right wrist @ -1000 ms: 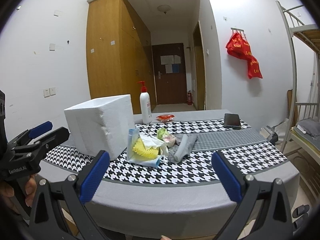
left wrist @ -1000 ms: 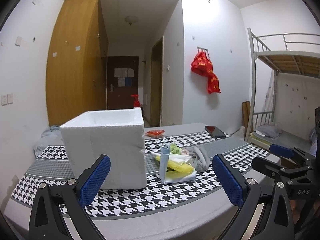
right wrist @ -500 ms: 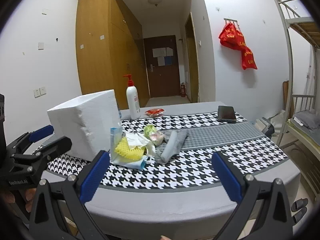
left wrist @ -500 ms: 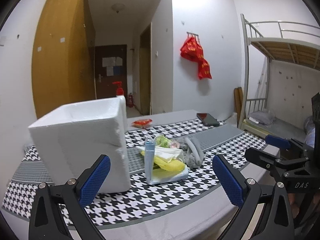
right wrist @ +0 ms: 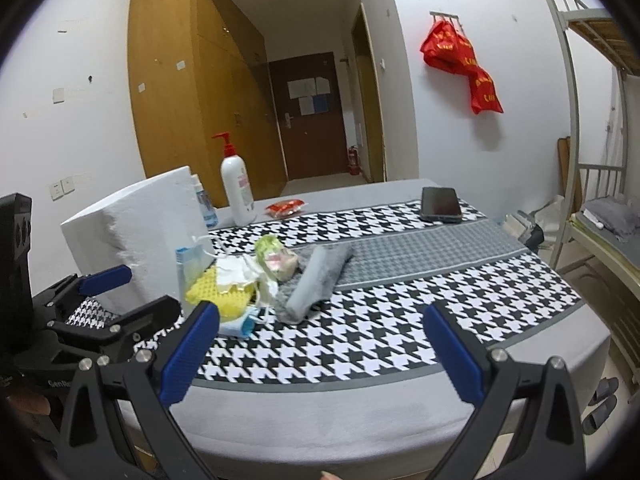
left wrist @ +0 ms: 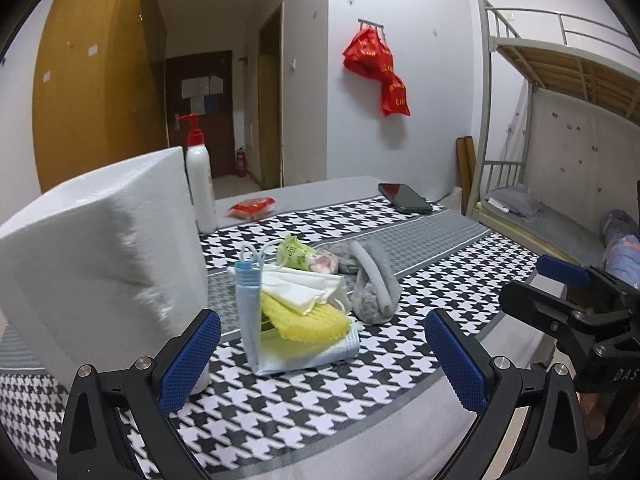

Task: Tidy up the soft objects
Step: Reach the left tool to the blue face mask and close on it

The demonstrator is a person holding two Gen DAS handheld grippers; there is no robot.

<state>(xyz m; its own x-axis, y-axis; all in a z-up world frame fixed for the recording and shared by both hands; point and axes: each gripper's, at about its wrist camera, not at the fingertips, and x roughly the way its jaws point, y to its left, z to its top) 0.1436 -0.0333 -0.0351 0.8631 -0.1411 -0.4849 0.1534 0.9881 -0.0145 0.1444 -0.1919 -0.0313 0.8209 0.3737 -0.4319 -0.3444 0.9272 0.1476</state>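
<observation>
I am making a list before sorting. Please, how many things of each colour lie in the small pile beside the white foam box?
Yellow: 1, the yellow mesh cloth
Blue: 1, the blue face mask
White: 1, the white face mask
Green: 1, the green packet
Grey: 1, the grey rolled cloth
Total: 5; anything hidden underneath cannot be counted.

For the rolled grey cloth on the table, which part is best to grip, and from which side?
Grip the grey cloth at its rolled near end, which rises off the table free of the pile. Probably bring the open right hand-held gripper from the near-right, fingers across the roll; the masks crowd its left.
</observation>
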